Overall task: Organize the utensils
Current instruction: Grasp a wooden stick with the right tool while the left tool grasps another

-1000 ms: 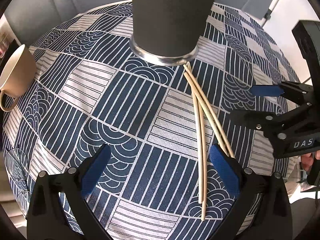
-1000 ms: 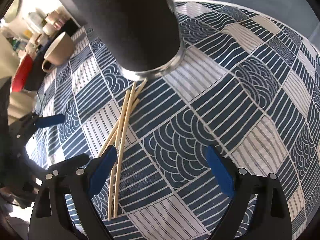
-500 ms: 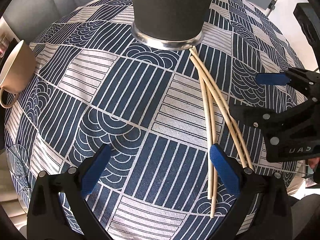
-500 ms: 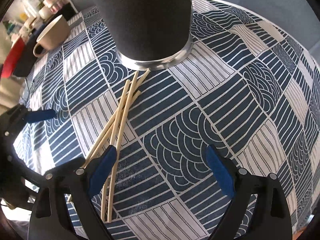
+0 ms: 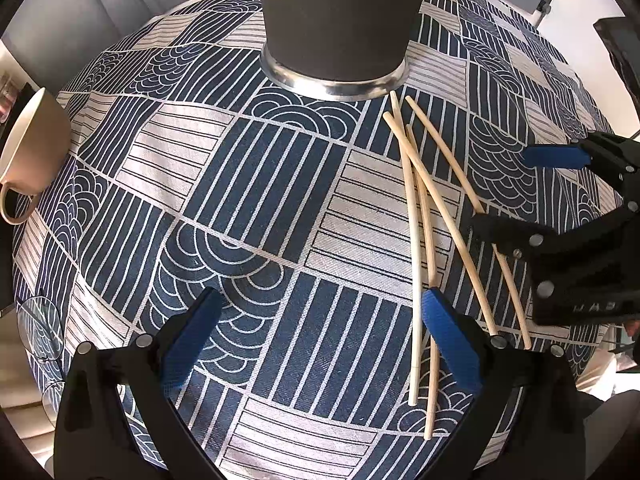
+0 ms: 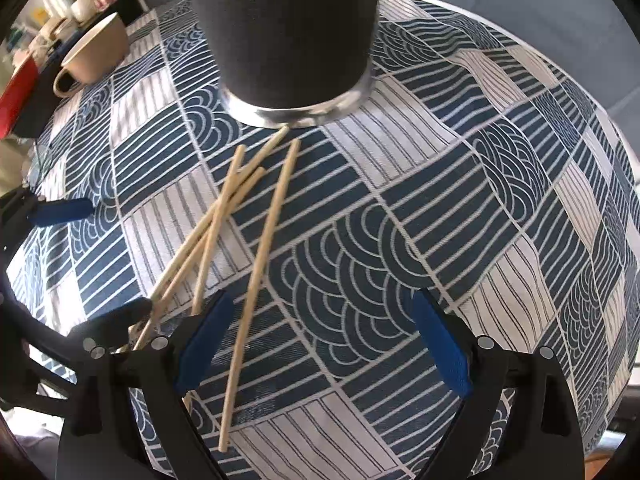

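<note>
Several pale wooden chopsticks (image 5: 416, 216) lie loosely crossed on the blue patterned tablecloth (image 5: 240, 208), tips near a tall dark utensil holder (image 5: 336, 12) with a metal base. My left gripper (image 5: 316, 340) is open and empty, its right finger over the chopsticks' near ends. In the right wrist view the chopsticks (image 6: 260, 240) run from the holder (image 6: 288, 28) toward my open, empty right gripper (image 6: 320, 340). One chopstick lies just inside its left finger. The right gripper also shows at the right edge of the left wrist view (image 5: 516, 188), over one chopstick.
A beige mug (image 5: 28, 160) lies tilted at the table's left edge, also in the right wrist view (image 6: 96, 56). A pair of glasses (image 5: 40, 324) sits at the near left. A red object (image 6: 16, 92) and shelf clutter are beyond the table.
Both grippers have pulled back from the holder. The chopsticks have spread apart and their tips now lie clear of the holder's base.
</note>
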Motion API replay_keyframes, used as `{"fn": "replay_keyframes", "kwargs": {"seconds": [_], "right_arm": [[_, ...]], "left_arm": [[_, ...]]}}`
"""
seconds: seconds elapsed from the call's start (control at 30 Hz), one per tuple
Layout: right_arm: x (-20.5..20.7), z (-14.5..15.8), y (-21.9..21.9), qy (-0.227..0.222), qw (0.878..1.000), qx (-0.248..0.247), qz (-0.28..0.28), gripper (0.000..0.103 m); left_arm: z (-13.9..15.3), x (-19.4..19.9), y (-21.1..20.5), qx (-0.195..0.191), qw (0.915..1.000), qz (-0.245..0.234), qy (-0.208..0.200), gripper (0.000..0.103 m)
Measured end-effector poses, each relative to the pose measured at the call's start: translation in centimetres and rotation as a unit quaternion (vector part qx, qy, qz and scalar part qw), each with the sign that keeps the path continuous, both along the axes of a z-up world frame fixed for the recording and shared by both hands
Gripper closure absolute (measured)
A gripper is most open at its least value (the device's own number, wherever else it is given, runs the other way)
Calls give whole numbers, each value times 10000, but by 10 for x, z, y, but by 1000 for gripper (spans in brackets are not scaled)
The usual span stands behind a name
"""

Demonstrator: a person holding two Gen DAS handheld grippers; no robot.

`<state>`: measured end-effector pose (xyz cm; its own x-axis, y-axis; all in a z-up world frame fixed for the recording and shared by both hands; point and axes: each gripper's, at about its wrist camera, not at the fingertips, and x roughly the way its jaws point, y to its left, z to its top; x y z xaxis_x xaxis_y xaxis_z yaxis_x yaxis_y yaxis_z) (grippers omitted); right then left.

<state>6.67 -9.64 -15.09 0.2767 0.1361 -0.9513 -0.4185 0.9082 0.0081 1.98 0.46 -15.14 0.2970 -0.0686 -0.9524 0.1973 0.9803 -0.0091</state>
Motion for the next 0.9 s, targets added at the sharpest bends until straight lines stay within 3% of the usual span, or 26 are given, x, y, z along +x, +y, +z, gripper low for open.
{"fn": "replay_keyframes", "kwargs": {"seconds": [0.23, 0.3, 0.33, 0.43, 0.57, 0.6, 0.67, 0.9], "right_arm": [[-6, 4, -12, -2, 9995, -264, 156, 21], [-5, 5, -18, 147, 9998, -60, 135, 29], [-5, 7, -22, 124, 9998, -64, 115, 38], [-4, 11, -32, 137, 9998, -42, 134, 63], [4, 13, -48, 161, 9998, -61, 67, 94], [5, 12, -53, 162, 9998, -108, 44, 97], [6, 12, -59, 208, 9996, -173, 0, 98], [18, 8, -88, 405, 9990, -35, -183, 99]], "left_arm": [[-1, 4, 9, 79, 9999, 55, 120, 5], [-1, 5, 15, 49, 9998, 105, 186, 5], [-1, 5, 19, 27, 9997, 102, 208, 8], [4, 6, 25, 10, 9997, 103, 242, 22], [9, 6, 35, 148, 9994, 47, 294, 57], [11, 6, 40, 147, 9993, 77, 322, 63], [12, 6, 49, 100, 9991, 154, 372, 86], [11, 2, 56, 68, 9986, -74, 524, 94]]}}
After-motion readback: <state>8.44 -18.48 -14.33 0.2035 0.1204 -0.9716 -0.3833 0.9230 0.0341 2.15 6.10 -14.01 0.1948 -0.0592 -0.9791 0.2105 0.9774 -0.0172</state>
